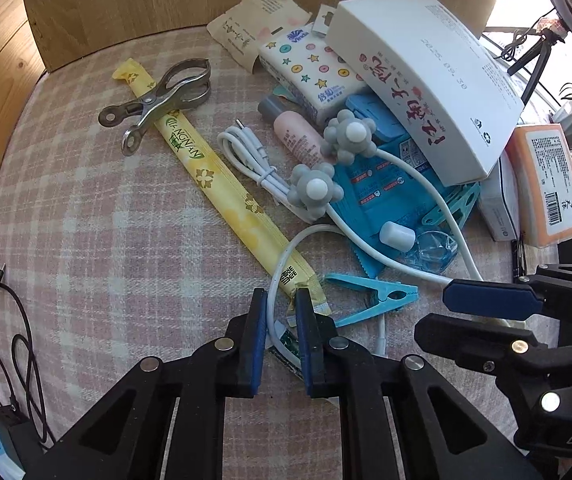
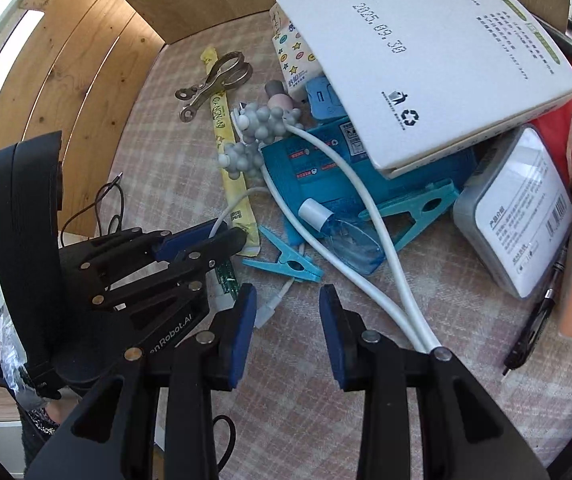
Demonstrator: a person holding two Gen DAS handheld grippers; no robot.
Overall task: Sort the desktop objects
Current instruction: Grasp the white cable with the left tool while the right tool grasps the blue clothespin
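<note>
The left gripper (image 1: 282,300) stands narrow astride the white cord (image 1: 272,292), beside the yellow packet's (image 1: 214,184) near end; the right gripper (image 2: 288,300) hangs half-open, empty, farther off.

Left tongs (image 1: 281,300) astride white cable (image 1: 272,300)

Each hand-held gripper is a black plastic linkage carrying two flat fingers faced with blue pads; the left hand-held gripper (image 1: 282,330) fills the lower centre of its own view, and the right hand-held gripper (image 2: 288,330) does likewise. Round silver pivot pins mark the linkage joints. White lettering "Robot.AI" appears on the left unit's arm at lower left of the right wrist view, beside its curved black handle.
</note>
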